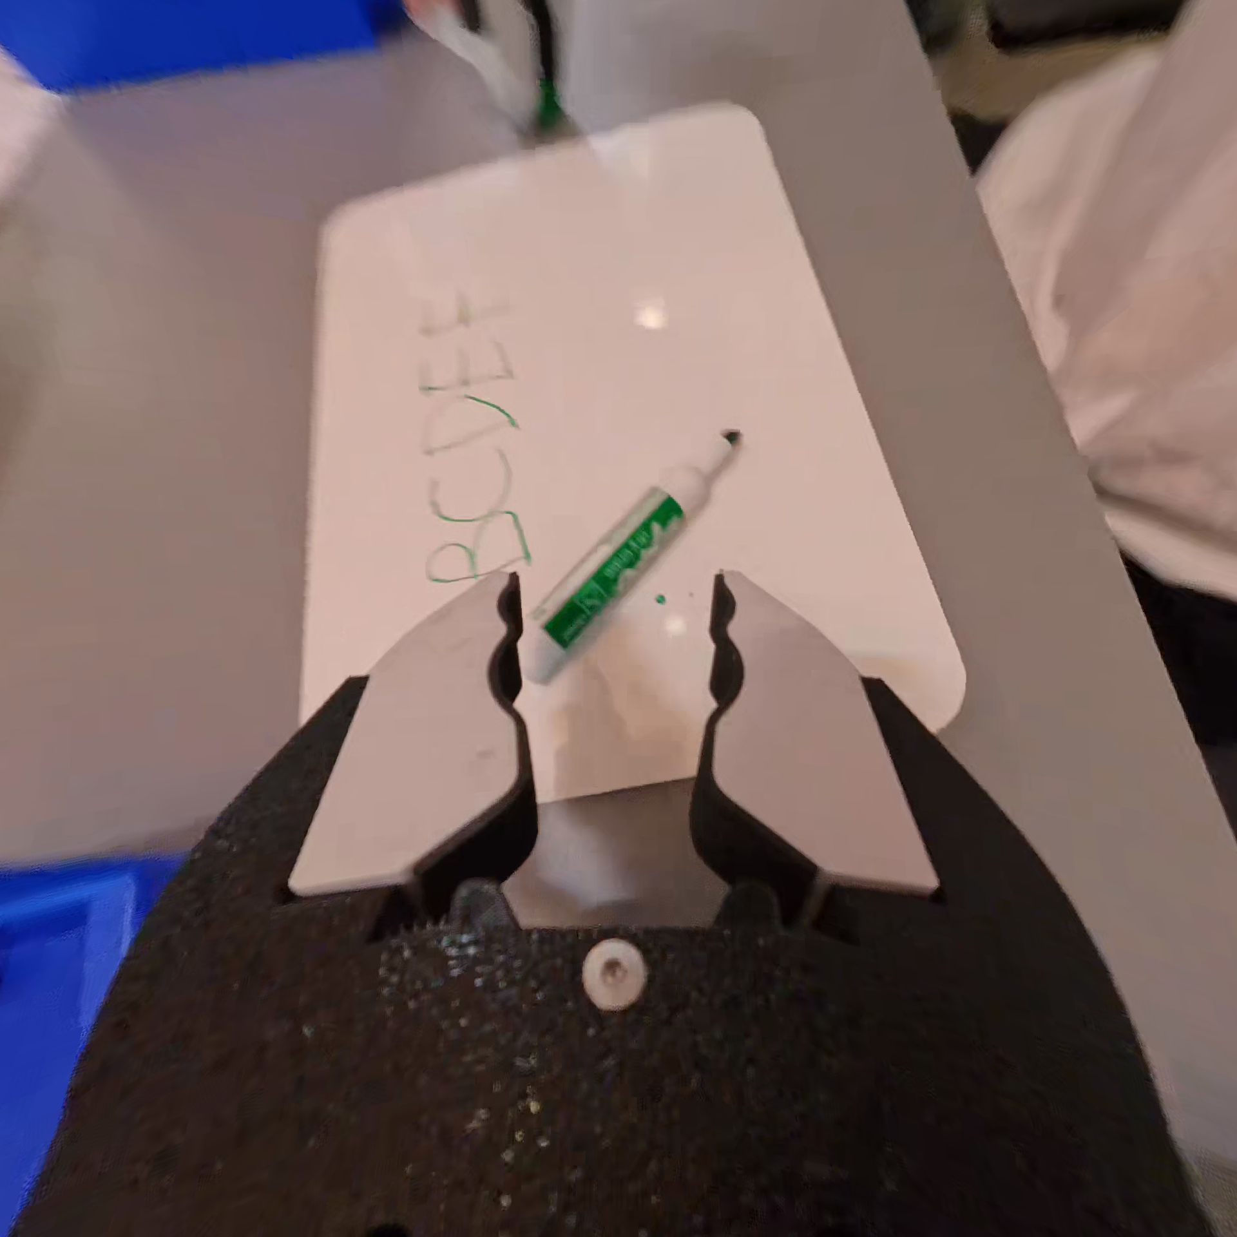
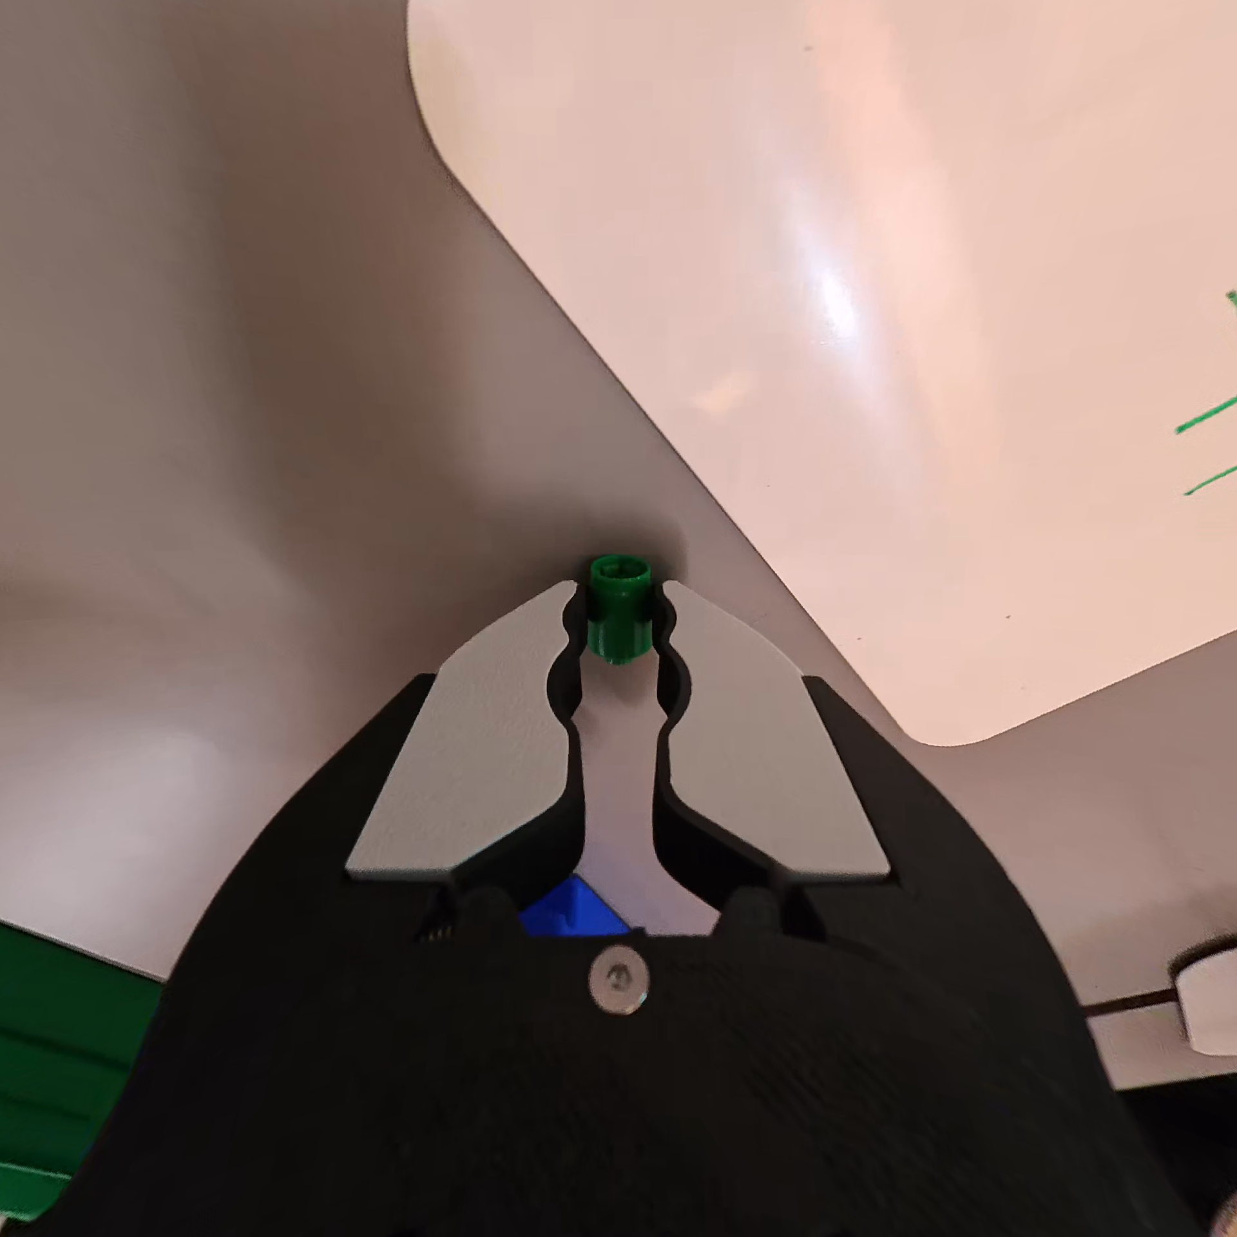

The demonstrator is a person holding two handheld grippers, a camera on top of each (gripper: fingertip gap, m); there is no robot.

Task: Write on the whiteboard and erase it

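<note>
A white whiteboard [image 1: 669, 375] lies flat on the grey table, with green handwriting [image 1: 478, 455] down its left part. An uncapped green-and-white marker [image 1: 629, 555] lies loose on the board, tip pointing away. My left gripper [image 1: 616, 582] is open and empty, hovering over the marker's near end. In the right wrist view my right gripper [image 2: 620, 589] is shut on the green marker cap [image 2: 620, 619], just off the whiteboard's [image 2: 870, 335] edge over the table. That gripper with the cap shows blurred at the top of the left wrist view [image 1: 545, 100].
Blue bins stand at the far left [image 1: 187, 33] and near left [image 1: 60, 964] of the table. A person in white clothing [image 1: 1124, 301] sits past the table's right edge. A green object [image 2: 60, 1044] and a white round object [image 2: 1208, 997] lie at the right wrist view's margins. My right fingertips sit around 30 cm from my left ones.
</note>
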